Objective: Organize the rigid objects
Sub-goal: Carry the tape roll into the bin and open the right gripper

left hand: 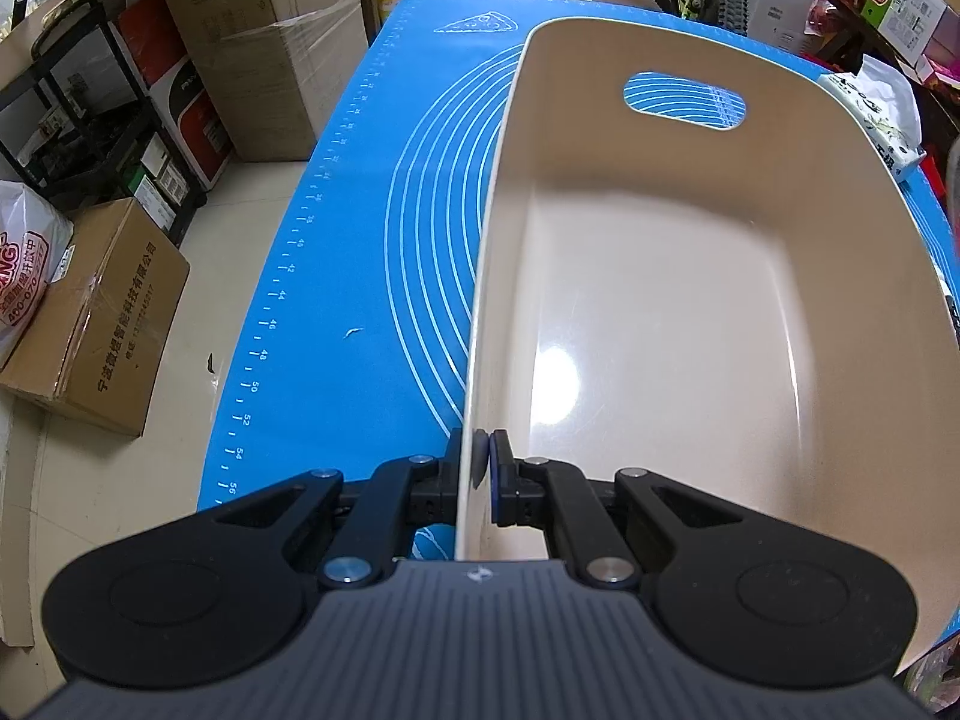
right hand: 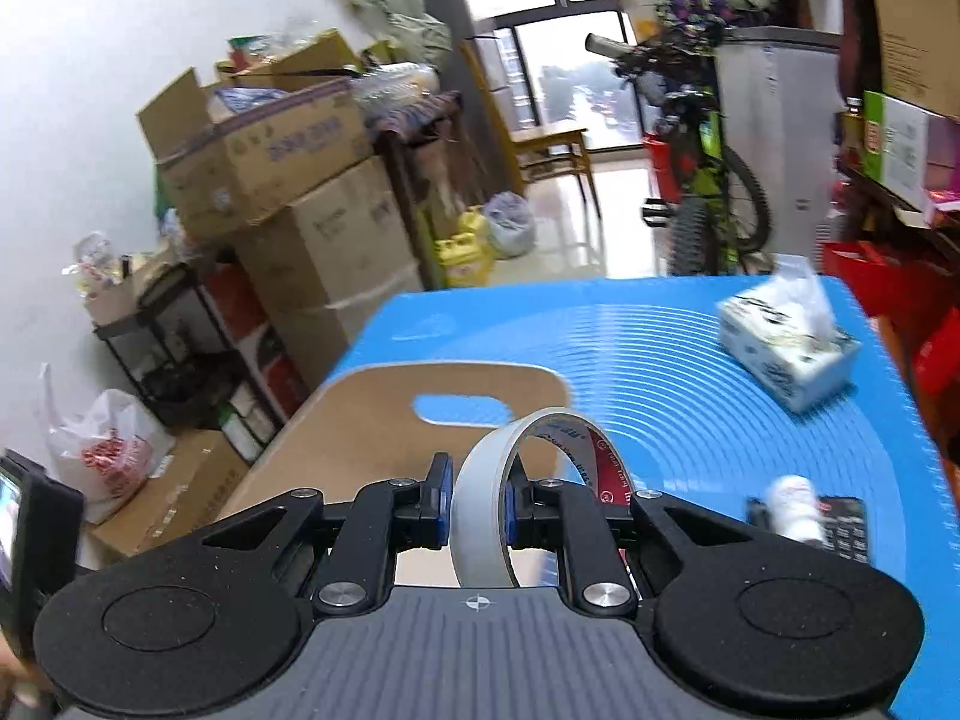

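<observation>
Between the right gripper's (right hand: 477, 507) pads a roll of white tape (right hand: 480, 516) stands on edge, pinched across its width and held above the blue mat (right hand: 660, 372). Beyond it sits the cream bin (left hand: 690, 312), empty, its near wall clamped by the left gripper (left hand: 483, 468) to steady it. The carrying step looks underway; next, the tape likely needs lowering inside before release. Farther off lie a tissue pack (right hand: 780, 348) and a small white bottle (right hand: 795, 507).
</observation>
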{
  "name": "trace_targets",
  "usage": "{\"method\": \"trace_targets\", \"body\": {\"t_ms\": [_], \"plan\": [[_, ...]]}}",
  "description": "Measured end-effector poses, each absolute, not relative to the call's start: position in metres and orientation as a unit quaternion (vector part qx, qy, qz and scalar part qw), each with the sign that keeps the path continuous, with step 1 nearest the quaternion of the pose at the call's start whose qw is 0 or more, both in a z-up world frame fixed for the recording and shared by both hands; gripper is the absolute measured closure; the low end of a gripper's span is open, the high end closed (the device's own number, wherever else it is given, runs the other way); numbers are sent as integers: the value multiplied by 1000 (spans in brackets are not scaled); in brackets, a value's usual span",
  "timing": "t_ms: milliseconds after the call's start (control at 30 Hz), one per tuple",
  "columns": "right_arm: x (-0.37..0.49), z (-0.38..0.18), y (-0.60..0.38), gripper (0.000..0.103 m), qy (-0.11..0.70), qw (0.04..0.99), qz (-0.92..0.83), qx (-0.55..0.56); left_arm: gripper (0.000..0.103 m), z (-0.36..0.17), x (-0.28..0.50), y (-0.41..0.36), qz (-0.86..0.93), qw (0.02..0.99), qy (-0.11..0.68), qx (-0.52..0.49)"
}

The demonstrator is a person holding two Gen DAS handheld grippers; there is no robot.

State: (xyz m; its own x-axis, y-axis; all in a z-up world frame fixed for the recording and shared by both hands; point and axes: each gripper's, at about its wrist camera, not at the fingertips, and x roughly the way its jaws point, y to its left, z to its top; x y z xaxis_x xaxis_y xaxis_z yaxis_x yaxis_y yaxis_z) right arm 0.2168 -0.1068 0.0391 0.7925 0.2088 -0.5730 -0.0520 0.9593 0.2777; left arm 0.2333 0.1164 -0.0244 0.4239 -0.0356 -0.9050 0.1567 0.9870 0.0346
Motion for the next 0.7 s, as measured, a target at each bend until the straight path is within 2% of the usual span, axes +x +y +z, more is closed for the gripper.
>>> {"method": "trace_targets", "body": {"t_ms": [300,700], "plan": [[247,34,-59,77,335,928,116,114,95,-25,234,117,-55,840,537,53],[260,-21,-18,77,447,882,127,70,96,-25,234,118,-58,840,537,54]]}}
